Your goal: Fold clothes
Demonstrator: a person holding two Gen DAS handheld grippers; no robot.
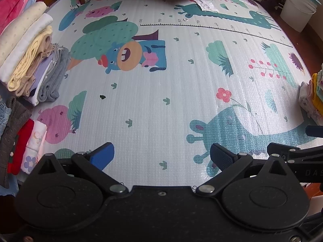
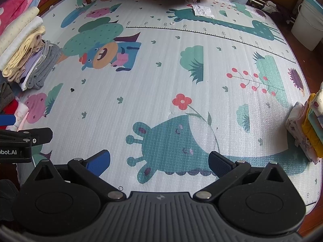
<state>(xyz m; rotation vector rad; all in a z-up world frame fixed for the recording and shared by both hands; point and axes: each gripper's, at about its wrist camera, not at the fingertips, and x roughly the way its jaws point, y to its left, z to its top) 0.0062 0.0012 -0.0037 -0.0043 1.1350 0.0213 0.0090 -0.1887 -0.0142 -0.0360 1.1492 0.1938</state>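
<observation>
- Two stacks of folded clothes flank a bare play mat (image 1: pixel 161 100); nothing lies between either pair of fingers.
- The left stack (image 1: pixel 30 60) sits far out beyond the left gripper's left finger, at the mat's edge. Cream, white, yellow, tan, lilac and grey pieces lean on one another, folded edges facing the mat's middle, the long axis running away from the fingers.
- The right stack (image 2: pixel 308 125) stands well off past the right gripper's right finger, on the mat's edge, its yellow, green and printed layers on end, folded edges turned inward.
- Left gripper (image 1: pixel 161 159): fingers spread wide, holding nothing, above the mat.
- Right gripper (image 2: pixel 159 164): fingers likewise wide apart and empty, above the printed giraffe (image 2: pixel 171 141).
- More garments (image 1: pixel 18 141), red, brown and floral, lie just outside the left gripper's left finger.
- Far ahead of the fingers, a paper scrap (image 1: pixel 206 5) rests on the mat; a white bucket (image 1: pixel 298 10) stands off its far right corner.
- Nothing blocks the mat's middle.
</observation>
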